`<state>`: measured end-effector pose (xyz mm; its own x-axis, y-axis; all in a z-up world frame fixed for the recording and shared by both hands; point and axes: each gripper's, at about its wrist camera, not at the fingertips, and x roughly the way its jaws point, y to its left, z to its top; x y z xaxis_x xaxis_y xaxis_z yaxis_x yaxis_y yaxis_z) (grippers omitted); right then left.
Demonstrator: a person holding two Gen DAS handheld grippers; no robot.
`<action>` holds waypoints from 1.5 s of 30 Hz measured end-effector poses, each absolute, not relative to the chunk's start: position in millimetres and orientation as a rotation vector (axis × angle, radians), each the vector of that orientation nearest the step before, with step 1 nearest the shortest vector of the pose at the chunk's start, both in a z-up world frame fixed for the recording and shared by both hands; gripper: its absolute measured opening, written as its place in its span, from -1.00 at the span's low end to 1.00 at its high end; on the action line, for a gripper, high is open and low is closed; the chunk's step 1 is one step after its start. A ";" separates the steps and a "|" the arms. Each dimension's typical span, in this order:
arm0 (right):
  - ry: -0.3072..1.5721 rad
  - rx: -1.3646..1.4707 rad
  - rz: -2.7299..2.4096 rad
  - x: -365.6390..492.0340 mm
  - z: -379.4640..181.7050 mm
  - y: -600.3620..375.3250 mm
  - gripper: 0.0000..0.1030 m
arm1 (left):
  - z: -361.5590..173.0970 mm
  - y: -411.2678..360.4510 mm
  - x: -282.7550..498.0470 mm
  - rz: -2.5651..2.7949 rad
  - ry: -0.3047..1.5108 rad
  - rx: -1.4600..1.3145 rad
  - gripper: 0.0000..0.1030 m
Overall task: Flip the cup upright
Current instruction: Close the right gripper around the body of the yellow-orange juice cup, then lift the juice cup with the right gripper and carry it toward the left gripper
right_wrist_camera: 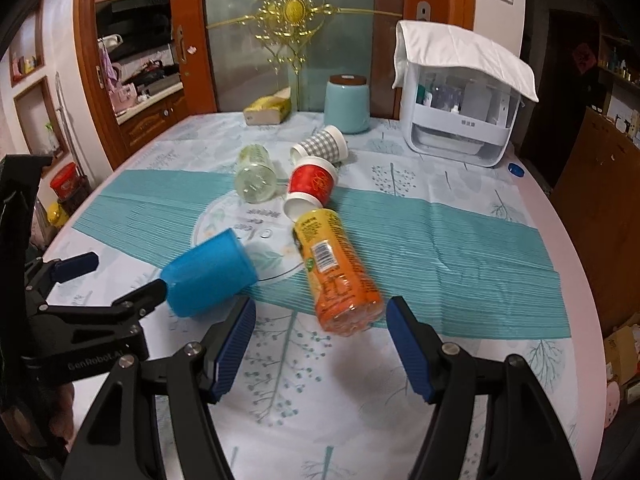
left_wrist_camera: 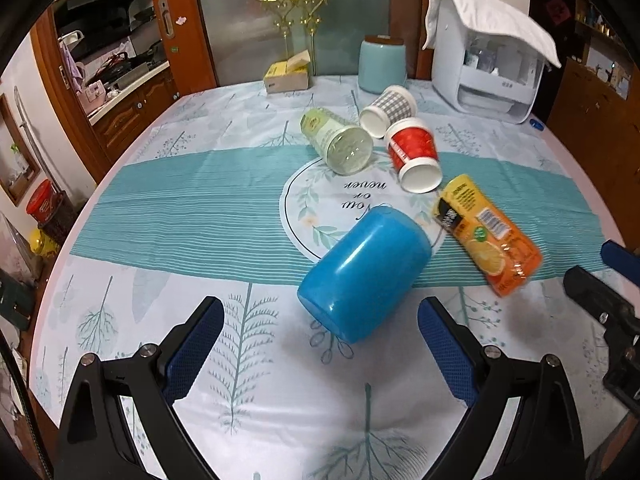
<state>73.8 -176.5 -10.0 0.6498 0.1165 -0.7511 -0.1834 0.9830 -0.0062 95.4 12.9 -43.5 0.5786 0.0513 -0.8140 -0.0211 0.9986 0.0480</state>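
The blue cup (left_wrist_camera: 362,276) lay on its side on the desk (left_wrist_camera: 160,208), near the middle of the patterned cloth. Its closed base pointed toward the left gripper (left_wrist_camera: 320,320) and its mouth pointed away, so its long axis ran roughly along that gripper's line of reach, skewed a little to the right. The left gripper stood wide open, empty, with the cup's base just ahead of the gap between its fingers. The right gripper (right_wrist_camera: 320,340) was open and empty too, and faced the orange bottle (right_wrist_camera: 336,272) lying on its side rather than the cup, which sat off to its left. The left gripper was judged the nearer. A red cup (left_wrist_camera: 414,154), a checked cup (left_wrist_camera: 390,110) and a clear jar (left_wrist_camera: 338,144) lay tipped farther back.
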 end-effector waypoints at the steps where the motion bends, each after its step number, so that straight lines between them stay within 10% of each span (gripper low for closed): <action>1: 0.856 -0.087 0.166 78.6 -13.1 -177.8 0.33 | -46.9 13.1 98.8 0.044 0.965 0.035 0.87; 45: 1.152 0.119 0.295 171.4 -69.0 -186.8 0.11 | -62.8 -1.5 125.5 -0.037 0.978 0.089 0.87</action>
